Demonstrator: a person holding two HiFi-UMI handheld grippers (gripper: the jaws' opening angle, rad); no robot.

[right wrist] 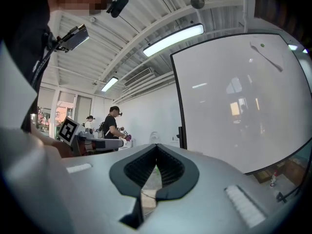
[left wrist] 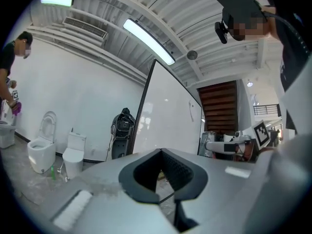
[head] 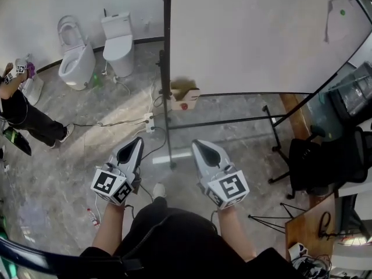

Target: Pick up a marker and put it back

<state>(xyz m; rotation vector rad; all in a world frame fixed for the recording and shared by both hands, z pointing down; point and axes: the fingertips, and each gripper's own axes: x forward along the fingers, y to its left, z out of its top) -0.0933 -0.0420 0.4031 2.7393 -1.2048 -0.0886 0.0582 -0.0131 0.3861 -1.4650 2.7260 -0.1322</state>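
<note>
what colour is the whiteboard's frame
The whiteboard frame is black, clearest in the head view.

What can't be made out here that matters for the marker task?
- Marker: none identifiable. In the head view, the red spot on the cardboard box is too small to name.
- Whiteboard: its top is cut off by the head view's upper edge.
- Grey mark on the board: too faint to identify.
- Bystander: cut off by the head view's left edge.

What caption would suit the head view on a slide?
Person facing a whiteboard, left gripper and right gripper both shut and empty, toilets at far left.
</note>
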